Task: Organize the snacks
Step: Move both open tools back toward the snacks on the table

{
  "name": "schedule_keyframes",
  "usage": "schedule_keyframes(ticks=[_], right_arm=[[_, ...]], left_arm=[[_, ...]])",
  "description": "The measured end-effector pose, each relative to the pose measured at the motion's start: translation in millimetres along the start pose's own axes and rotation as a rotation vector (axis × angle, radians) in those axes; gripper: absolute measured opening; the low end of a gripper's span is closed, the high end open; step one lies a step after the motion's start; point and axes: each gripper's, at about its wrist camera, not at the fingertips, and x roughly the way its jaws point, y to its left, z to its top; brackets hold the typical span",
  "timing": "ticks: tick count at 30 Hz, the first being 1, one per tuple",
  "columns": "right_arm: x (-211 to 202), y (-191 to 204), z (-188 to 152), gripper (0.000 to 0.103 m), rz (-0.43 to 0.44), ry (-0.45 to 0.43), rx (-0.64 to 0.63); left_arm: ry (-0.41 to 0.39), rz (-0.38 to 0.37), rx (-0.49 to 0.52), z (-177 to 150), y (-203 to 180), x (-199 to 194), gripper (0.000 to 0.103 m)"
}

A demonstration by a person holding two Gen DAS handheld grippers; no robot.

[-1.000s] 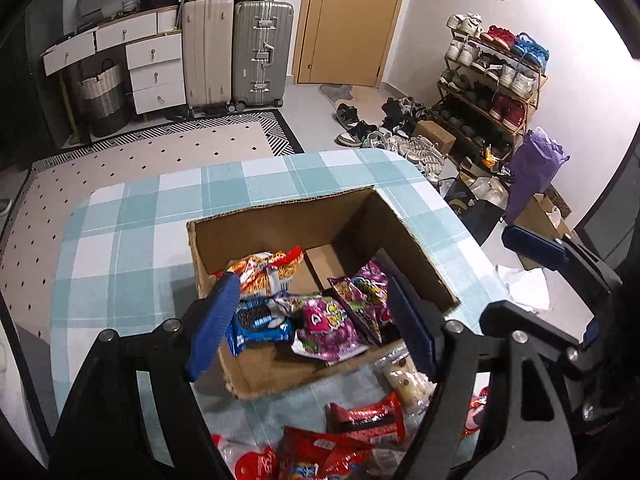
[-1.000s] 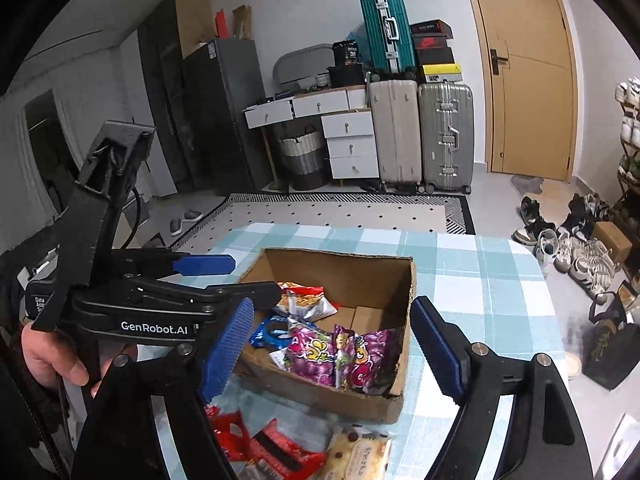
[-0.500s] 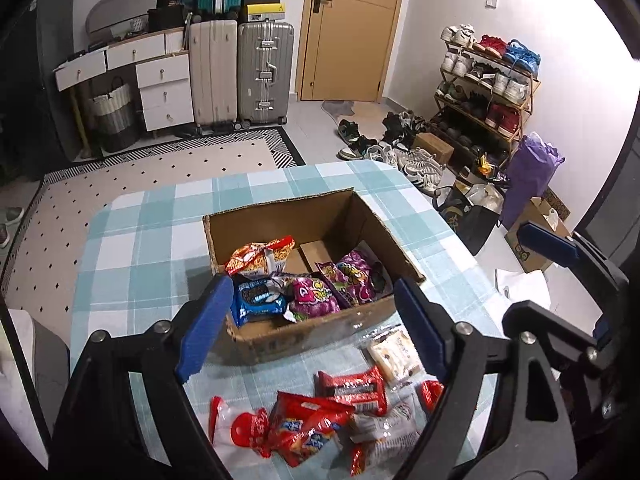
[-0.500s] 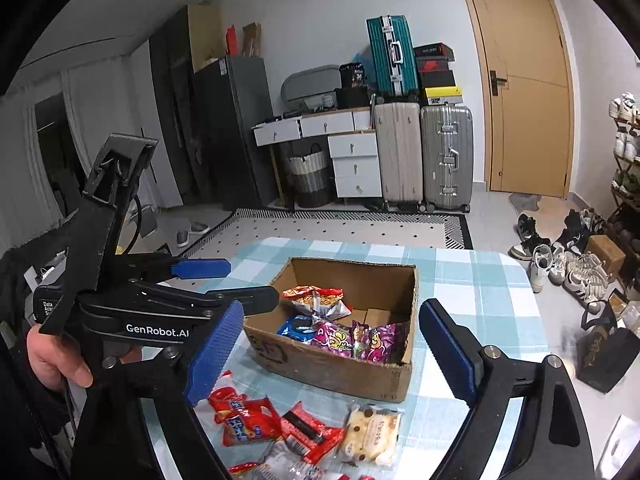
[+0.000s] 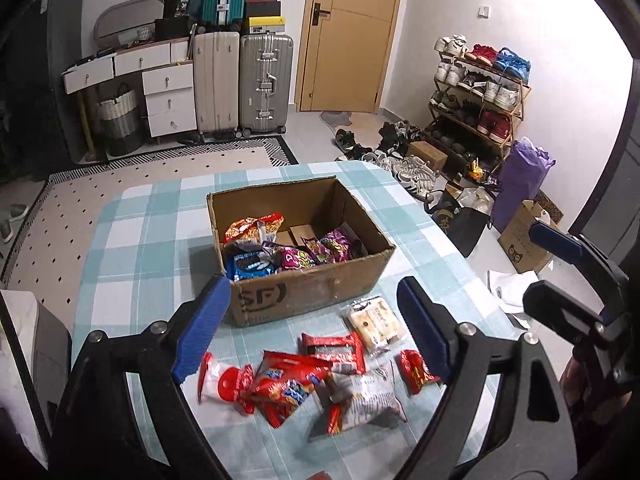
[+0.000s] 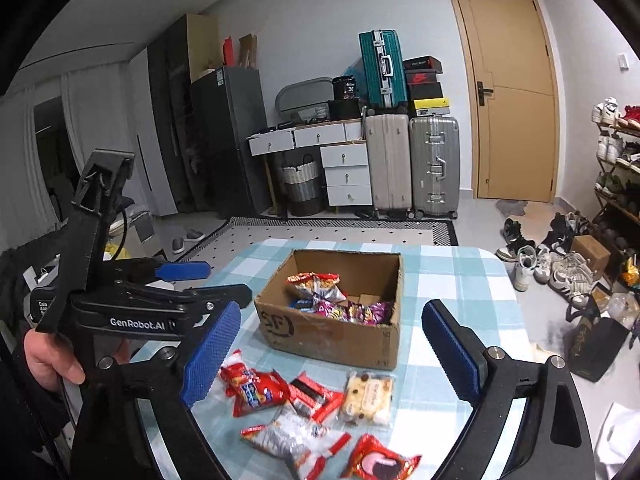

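Observation:
An open cardboard box (image 5: pixel 308 292) (image 6: pixel 332 332) stands on the checked table and holds several snack packs: an orange bag (image 5: pixel 252 230), a blue cookie pack (image 5: pixel 250 266) and purple candy bags (image 5: pixel 320 250). Several loose snacks lie in front of it: red packs (image 5: pixel 332 350) (image 6: pixel 256 390), a pale cake pack (image 5: pixel 374 322) (image 6: pixel 368 398) and a silver-and-red pack (image 5: pixel 364 400) (image 6: pixel 292 436). My left gripper (image 5: pixel 314 328) is open and empty above the loose snacks. My right gripper (image 6: pixel 330 354) is open and empty, held back over the same pile.
The table (image 5: pixel 132 248) has a rounded far edge. Beyond it are a patterned rug (image 5: pixel 132 172), suitcases (image 5: pixel 266 84), white drawers (image 5: pixel 160 92), a door (image 5: pixel 348 36) and a shoe rack (image 5: pixel 480 96) with shoes on the floor. Bags and a carton (image 5: pixel 520 236) stand at the right.
Both grippers have drawn back and up from the box. The box now looks smaller and the loose snacks in front of it have come into view. Both stay open.

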Motion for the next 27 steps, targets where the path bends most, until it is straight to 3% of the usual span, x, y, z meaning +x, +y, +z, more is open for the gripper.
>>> schedule_keyframes(ticks=[12, 21, 27], right_arm=[[-40, -9, -55, 0.095, -0.022, 0.014, 0.064], [-35, -19, -99, 0.095, -0.030, 0.065, 0.149], [-29, -26, -125, 0.095, -0.049, 0.102, 0.182]], left_arm=[[-0.030, 0.005, -0.022, -68, -9, -28, 0.090], [0.001, 0.024, -0.061, -116, 2, -18, 0.098], [0.008, 0.046, -0.079, -130, 7, -8, 0.102]])
